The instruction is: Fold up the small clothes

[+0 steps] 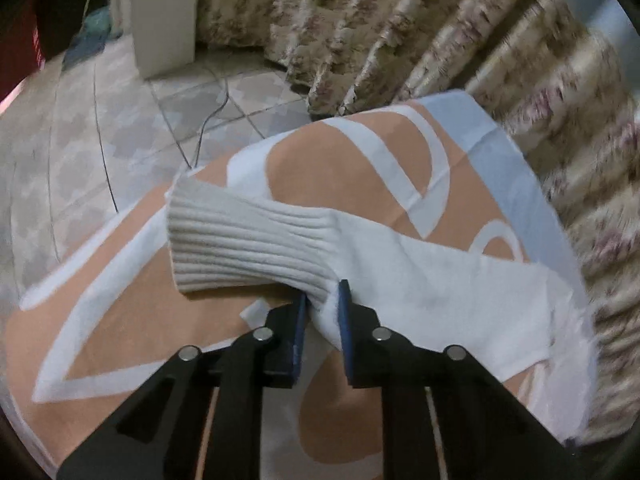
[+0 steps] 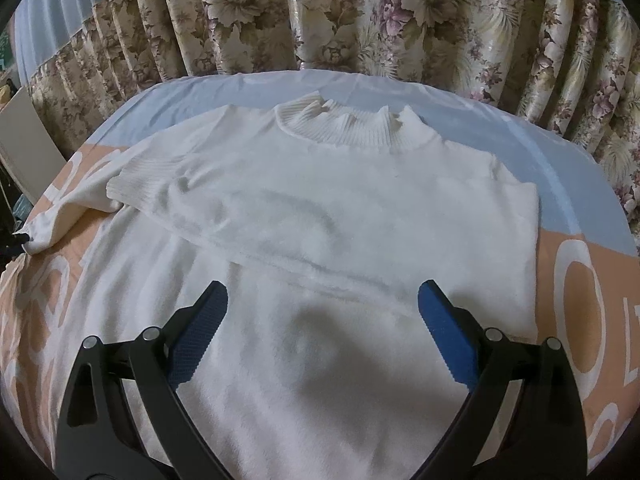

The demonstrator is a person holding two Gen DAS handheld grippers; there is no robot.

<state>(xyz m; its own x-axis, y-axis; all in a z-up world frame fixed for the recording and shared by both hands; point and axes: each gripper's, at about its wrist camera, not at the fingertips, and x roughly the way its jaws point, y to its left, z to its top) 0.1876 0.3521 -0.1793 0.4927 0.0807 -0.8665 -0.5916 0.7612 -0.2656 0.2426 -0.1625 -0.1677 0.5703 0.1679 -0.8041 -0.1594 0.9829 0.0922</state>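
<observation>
A white knit sweater (image 2: pixel 340 216) lies spread front-up on a counter covered by a peach, white and pale-blue patterned cloth (image 2: pixel 576 280), its ribbed mock-neck collar (image 2: pixel 348 128) at the far edge toward the floral curtain (image 2: pixel 360 16). The left gripper (image 1: pixel 322 312) reaches in low over the cloth, angled toward the curtain side, and its blue-padded fingers (image 1: pixel 344 316) are pinched on the sweater's sleeve (image 1: pixel 256 240) just behind the ribbed cuff; the cuff end droops forward and to the left beyond the pads, raised off the cloth. In the right wrist view that same sleeve runs out to the left edge of the counter, where a small dark part of the left gripper is only just visible. The right gripper (image 2: pixel 320 320) hovers above the lower body of the sweater, pointed toward the collar, its fingers (image 2: pixel 440 328) spread wide apart and holding nothing, with its shadow falling on the knit between them. A tiled floor (image 1: pixel 120 128) and a thin cable (image 1: pixel 208 120) show beyond the counter in the left wrist view.
</observation>
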